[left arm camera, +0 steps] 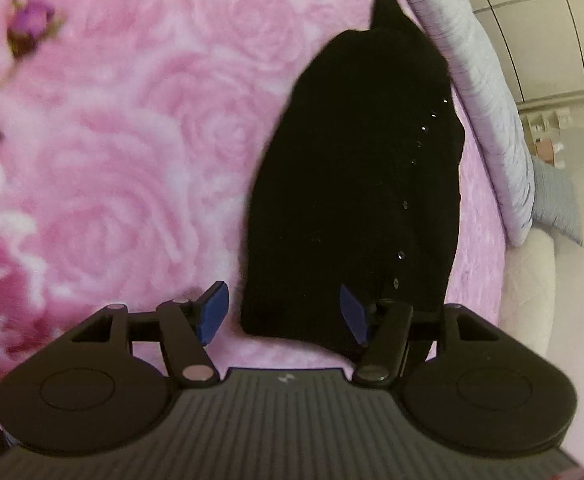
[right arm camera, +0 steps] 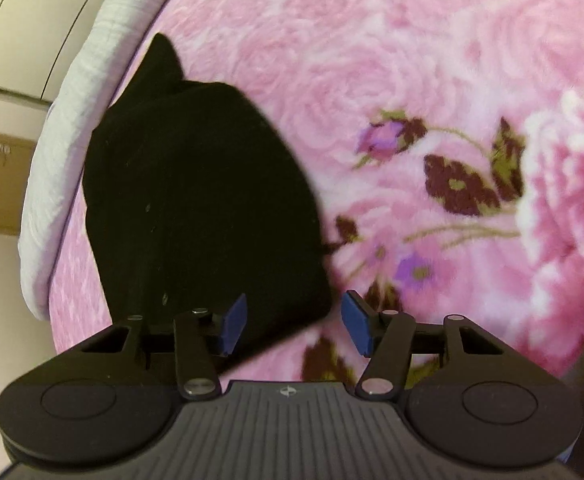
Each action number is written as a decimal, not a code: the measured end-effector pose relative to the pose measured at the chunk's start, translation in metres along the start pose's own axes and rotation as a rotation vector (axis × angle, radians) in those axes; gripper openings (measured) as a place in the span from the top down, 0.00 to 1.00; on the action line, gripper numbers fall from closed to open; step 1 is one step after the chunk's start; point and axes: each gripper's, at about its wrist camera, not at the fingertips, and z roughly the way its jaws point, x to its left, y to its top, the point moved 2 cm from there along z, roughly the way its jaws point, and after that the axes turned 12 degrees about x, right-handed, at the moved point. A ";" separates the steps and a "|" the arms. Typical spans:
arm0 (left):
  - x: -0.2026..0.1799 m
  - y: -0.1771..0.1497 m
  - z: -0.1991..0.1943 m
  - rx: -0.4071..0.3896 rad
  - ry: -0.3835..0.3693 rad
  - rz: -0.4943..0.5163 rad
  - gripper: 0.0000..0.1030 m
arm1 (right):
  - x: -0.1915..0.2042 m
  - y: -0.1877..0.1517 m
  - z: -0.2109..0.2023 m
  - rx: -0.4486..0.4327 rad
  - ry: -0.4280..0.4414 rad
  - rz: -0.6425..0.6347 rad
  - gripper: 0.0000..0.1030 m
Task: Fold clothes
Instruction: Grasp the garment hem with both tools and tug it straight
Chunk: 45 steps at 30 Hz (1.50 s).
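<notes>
The garment (left arm camera: 356,184) is a black folded piece lying on a pink rose-print blanket (left arm camera: 131,140). In the left wrist view it stretches straight ahead of the left gripper (left arm camera: 283,312), long and narrow, its near end lying between the blue pads (left arm camera: 213,312) and under the right-hand one. The jaws stand wide apart with nothing clamped; whether the pads touch the cloth cannot be told.

In the right wrist view the same garment (right arm camera: 203,208) sits ahead and to the left of the right gripper (right arm camera: 294,324). Its near corner reaches in between the fingers and lies under the left pad (right arm camera: 233,324). These jaws are also wide open and hold nothing.

Only the left view shows a line of small shiny studs (left arm camera: 424,130) running down the garment's right part; in the right view they are faint specks. Only the right view shows the blanket's buds and dark leaves (right arm camera: 460,184) clearly, ahead and right of the fingers; the left view catches just one blurred bud (left arm camera: 31,20) far to the left.

A grey-white quilted edge (left arm camera: 488,92) runs beyond the garment, right of the fingers in the left view and to the left (right arm camera: 75,120) in the right view.

The cloth is so dark that its folds and kind cannot be made out. A pointed tip (left arm camera: 386,4) sticks out at its far end. The room past the bed is small and distorted.
</notes>
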 end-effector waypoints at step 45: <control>0.030 -0.071 -0.005 -0.042 0.047 0.113 0.77 | -0.023 -0.026 -0.006 0.106 -0.126 -0.175 0.64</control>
